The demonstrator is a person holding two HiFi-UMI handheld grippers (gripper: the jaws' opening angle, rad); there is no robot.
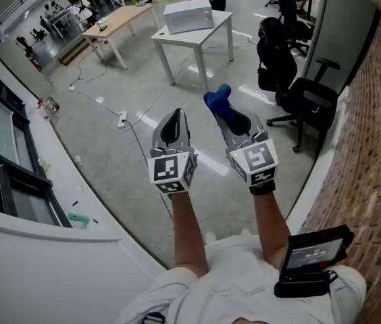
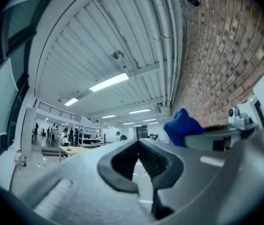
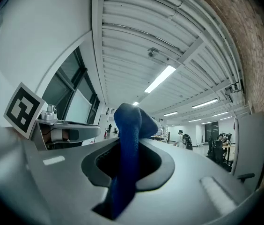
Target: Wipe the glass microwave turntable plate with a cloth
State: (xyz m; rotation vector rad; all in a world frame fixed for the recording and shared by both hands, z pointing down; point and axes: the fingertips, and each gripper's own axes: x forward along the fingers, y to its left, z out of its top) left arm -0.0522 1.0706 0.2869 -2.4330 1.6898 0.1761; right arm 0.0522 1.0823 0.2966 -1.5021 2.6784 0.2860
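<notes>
No glass turntable plate shows in any view. In the head view both grippers are held side by side in the air, pointing out over the floor. My right gripper (image 1: pixel 225 115) is shut on a blue cloth (image 1: pixel 217 100), which bunches up beyond its tips. In the right gripper view the cloth (image 3: pixel 129 125) runs up between the jaws of the right gripper (image 3: pixel 131 142) and bulges above them. My left gripper (image 1: pixel 176 113) is shut with nothing in it, and in its own view the left gripper (image 2: pixel 138 143) has its tips together. The cloth (image 2: pixel 181 125) shows there too, at the right.
A white table carrying a white box (image 1: pixel 189 15) stands ahead, with a wooden table (image 1: pixel 119 19) further left. Black office chairs (image 1: pixel 305 96) line the brick wall (image 1: pixel 379 113) on the right. A white ledge (image 1: pixel 42 248) curves along the left. Cables and a power strip (image 1: pixel 123 119) lie on the floor.
</notes>
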